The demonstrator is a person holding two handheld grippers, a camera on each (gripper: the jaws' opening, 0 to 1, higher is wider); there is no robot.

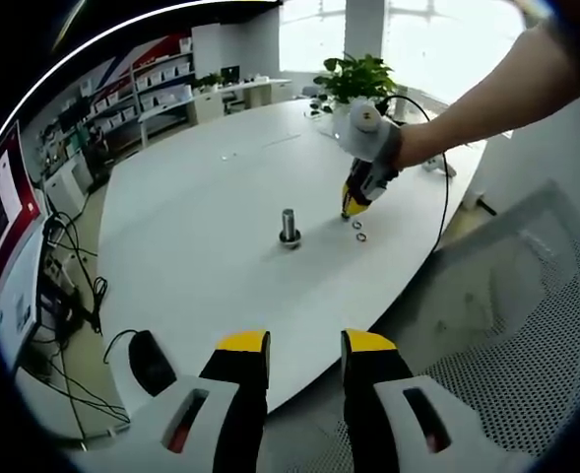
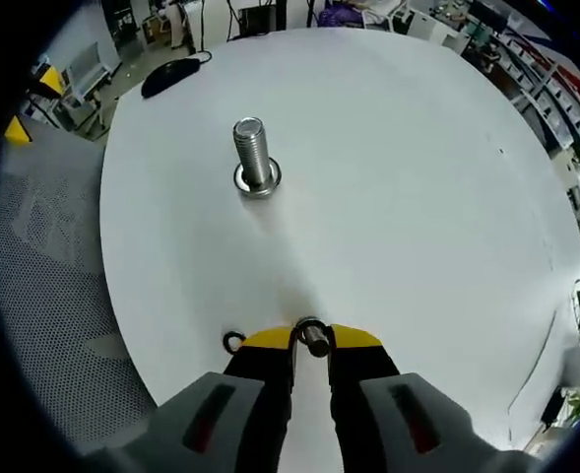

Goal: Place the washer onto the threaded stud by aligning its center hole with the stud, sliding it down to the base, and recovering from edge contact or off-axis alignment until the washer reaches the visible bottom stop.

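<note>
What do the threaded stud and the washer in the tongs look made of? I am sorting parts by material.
The upright grey threaded stud looks like bare steel: silvery, with bright glints on its threads and flat top. The small ring-shaped washer, pinched in the right tongs, looks like darker grey metal with a dull sheen; it is too small to tell any plating.

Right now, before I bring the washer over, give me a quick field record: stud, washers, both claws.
stud: threaded stud upright on the white table, a ring already at its base
right claw: low over the table edge, shut on a washer held edge-on
spare washers: one lies beside the right claw; the left gripper view shows two by it
left claw: open, empty, back from the table
alignment: washer not yet over the stud
</note>
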